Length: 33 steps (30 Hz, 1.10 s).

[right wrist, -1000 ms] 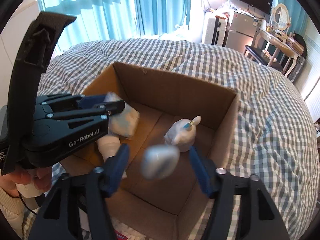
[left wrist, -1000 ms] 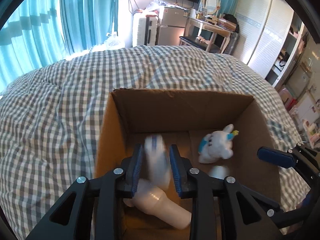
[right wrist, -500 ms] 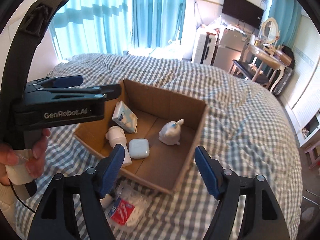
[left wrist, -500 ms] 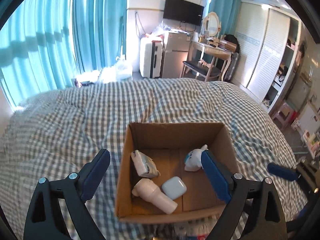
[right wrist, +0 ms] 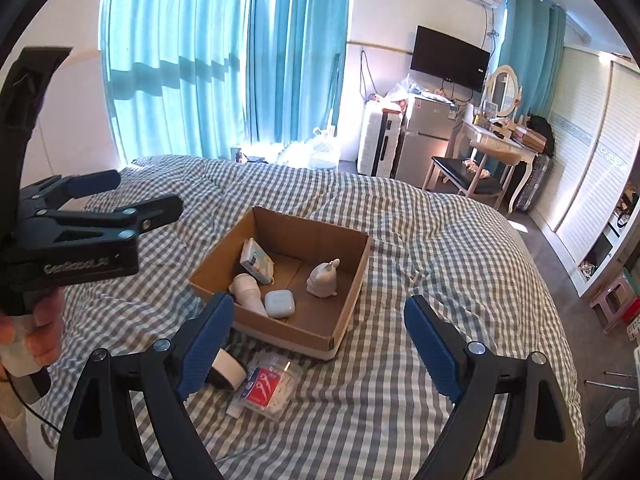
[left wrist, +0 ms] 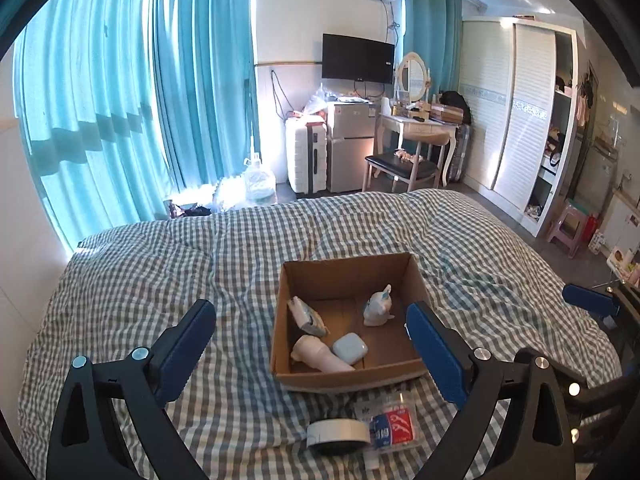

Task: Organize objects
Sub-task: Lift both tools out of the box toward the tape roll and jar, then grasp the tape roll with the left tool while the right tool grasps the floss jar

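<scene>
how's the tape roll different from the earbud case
The tape roll lies on the checked bedcover in front of the box; the earbud case lies inside the box. The roll is a ring with a dark hollow middle; the case is a closed, rounded block. The roll is partly hidden behind a gripper finger in the right wrist view; the case shows whole. Both are whitish and neither is held.

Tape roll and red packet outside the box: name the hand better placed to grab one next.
Right, slightly. Its open tongs hang above the tape roll and red packet. The left tongs, also open, sit higher, over the box.
</scene>
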### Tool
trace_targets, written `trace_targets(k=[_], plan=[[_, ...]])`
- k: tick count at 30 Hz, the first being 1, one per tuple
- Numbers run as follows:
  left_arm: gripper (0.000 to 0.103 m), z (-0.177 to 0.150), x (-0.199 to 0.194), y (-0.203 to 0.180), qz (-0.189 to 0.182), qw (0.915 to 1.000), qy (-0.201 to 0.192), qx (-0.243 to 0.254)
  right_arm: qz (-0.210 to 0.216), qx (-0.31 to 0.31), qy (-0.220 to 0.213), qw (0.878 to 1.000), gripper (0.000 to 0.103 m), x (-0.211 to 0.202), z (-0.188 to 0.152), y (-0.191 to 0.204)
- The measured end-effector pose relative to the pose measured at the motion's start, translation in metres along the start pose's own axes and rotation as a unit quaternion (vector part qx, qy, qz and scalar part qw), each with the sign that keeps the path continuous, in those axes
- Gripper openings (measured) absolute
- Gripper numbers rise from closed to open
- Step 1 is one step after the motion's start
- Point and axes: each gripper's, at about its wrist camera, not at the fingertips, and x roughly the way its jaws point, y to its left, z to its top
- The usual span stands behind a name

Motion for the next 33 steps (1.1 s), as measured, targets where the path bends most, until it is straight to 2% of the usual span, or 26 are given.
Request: trace_targets(k=[6, 9, 11, 16, 20, 23, 27, 33], plan=[[0.099, -0.032, -0.019, 0.007, 0.013, 0.9999, -0.001, -0.004, -0.003, 0.008, -0.005, 1.0, 0.087, -0.013, -0.02, 0.006], [0.099, -0.054, -0.016, 0.011, 0.017, 0.9998, 0.008, -0.007, 0.013, 0.018, 0.009, 1.0, 0.087, -0.006, -0.036, 0.012], [0.099, -0.069, -0.008, 0.015, 0.033, 0.9991, 0.02, -0.018, 0.02, 0.021, 0.022, 0.999, 0.087, 0.006, -0.047, 0.016], [0.099, -0.108, 0.031, 0.02, 0.038, 0.9958, 0.059, -0.058, 0.024, 0.037, 0.047, 0.998, 0.087, 0.043, -0.073, 0.021], [0.099, -0.141, 0.065, 0.023, 0.023, 0.9912, 0.099, -0.084, 0.039, 0.058, 0.094, 0.993, 0.087, 0.089, -0.099, 0.024], [0.099, -0.161, 0.081, 0.025, 0.012, 0.9891, 0.115, -0.091, 0.04, 0.054, 0.122, 0.99, 0.087, 0.116, -0.115, 0.031], [0.099, -0.178, 0.097, 0.029, 0.012, 0.9852, 0.141, -0.097, 0.046, 0.061, 0.152, 0.985, 0.087, 0.145, -0.132, 0.035], [0.099, -0.188, 0.103, 0.034, 0.003, 0.9822, 0.152, -0.11, 0.075, 0.06, 0.186, 0.978, 0.086, 0.175, -0.145, 0.046]])
